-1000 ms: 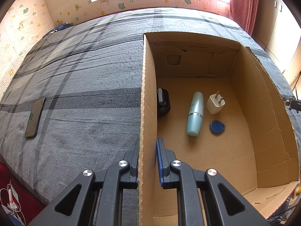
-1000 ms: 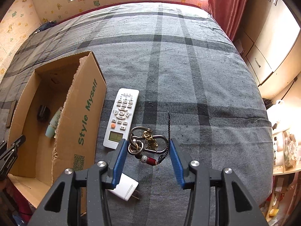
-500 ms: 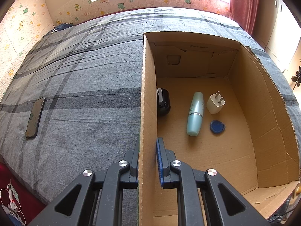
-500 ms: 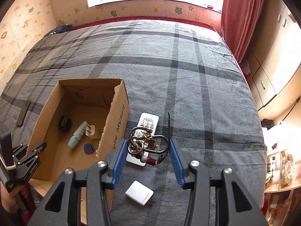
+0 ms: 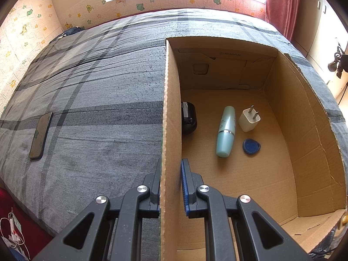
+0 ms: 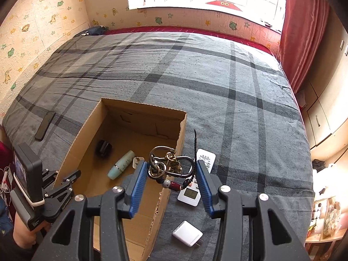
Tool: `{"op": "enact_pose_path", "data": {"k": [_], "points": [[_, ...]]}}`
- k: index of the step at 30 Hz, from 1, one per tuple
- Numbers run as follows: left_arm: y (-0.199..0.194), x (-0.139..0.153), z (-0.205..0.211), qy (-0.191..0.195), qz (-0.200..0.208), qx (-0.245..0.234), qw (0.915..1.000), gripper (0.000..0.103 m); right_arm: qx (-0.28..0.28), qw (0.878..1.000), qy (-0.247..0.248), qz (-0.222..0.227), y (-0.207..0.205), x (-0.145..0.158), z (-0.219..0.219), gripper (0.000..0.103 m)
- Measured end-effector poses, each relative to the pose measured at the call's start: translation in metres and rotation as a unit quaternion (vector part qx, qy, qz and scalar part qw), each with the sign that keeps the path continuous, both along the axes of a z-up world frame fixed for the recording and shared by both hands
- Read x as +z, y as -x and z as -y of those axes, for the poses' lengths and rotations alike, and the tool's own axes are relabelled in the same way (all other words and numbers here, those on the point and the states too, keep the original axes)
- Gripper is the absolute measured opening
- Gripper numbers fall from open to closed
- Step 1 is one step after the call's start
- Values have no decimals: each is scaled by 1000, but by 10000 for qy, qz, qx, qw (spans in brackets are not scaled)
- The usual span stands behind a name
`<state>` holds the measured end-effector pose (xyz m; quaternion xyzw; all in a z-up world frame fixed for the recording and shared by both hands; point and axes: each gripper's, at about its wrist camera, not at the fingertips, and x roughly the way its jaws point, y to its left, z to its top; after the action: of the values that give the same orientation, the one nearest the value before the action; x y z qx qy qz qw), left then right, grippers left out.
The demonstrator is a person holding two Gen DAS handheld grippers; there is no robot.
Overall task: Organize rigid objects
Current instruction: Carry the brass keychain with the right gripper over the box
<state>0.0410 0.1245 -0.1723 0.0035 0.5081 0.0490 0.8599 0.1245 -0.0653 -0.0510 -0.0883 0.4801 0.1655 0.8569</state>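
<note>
**A:** Left view first: the left tongs [image 5: 170, 187] are pinching the box [image 5: 171, 130] by its near wall, one pad outside, the blue pad inside. We look straight down into it: a black case [image 5: 188, 117] against that wall, a teal bottle [image 5: 225, 130] lying flat, a white plug [image 5: 249, 119] just beside it, a blue tag [image 5: 251, 146] near both. A phone [image 5: 40, 135] lies on the bed [image 5: 97, 87], well apart from the box.

**B:** The right view gives what that one can't: the right tongs [image 6: 171, 174] are closed on a keyring [image 6: 171, 167], a tangle of metal rings with a red bead and a dark cord, held in the air above the box's right wall. On the bed beyond that wall are a remote [image 6: 201, 174], partly hidden behind the keys, and a charger [image 6: 188, 233] lying closer to the camera. You also see the left tongs [image 6: 69, 179] from outside, with a hand on the grip.

**A:** The left view only catches the keys as a small dark shape at its far right edge.

**B:** And against a second ago? The left side hasn't budged, same pinch, same contents. On the right, the keys were low over the bed, right of the remote; now they ride higher and further left, over the box edge, and the room's window has come into view.
</note>
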Motion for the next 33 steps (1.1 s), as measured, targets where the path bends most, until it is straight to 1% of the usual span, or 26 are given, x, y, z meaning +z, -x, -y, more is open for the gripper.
{"op": "enact_pose_path", "data": {"k": [6, 12, 22, 28, 33], "points": [[0, 0, 0, -1, -1, 0, 10000, 14, 272, 9996, 3, -63, 1, -4, -24, 48], [0, 0, 0, -5, -2, -1, 10000, 14, 534, 9983, 35, -219, 2, -18, -49, 48], [0, 0, 0, -2, -2, -1, 10000, 15, 806, 9939, 192, -722, 10, -62, -75, 48], [0, 0, 0, -3, 0, -2, 10000, 15, 887, 9903, 395, -998, 12, -90, -83, 48], [0, 0, -1, -5, -1, -3, 10000, 15, 933, 9876, 497, -1159, 13, -107, -87, 48]]}}
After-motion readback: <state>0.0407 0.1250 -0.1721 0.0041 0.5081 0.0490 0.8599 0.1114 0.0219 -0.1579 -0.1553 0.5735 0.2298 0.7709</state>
